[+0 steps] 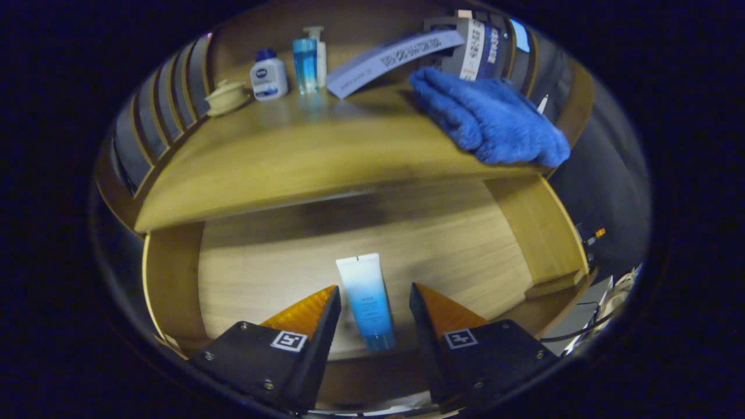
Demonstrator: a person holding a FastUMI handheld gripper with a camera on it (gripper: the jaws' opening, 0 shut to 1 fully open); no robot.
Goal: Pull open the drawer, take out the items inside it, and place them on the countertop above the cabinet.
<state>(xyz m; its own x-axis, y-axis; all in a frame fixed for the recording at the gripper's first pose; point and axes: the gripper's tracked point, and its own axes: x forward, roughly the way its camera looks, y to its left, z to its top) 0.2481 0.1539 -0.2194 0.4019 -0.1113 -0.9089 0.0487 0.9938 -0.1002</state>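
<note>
The wooden drawer (174,273) is pulled open below the cabinet's countertop (291,169). A white-to-blue tube (366,299) lies flat on the drawer floor, cap end toward me. My gripper (375,297) hovers over it, open, with the tube between the two fingers and a gap on each side. A folded blue towel (495,119) rests on the countertop's right end, overhanging the edge.
At the back of the countertop stand a small white bottle with a blue cap (268,75), a clear blue bottle (305,64), a white pump bottle (319,52) and a pale lidded jar (226,96). A long printed box (390,58) leans there. Cables (605,302) lie to the drawer's right.
</note>
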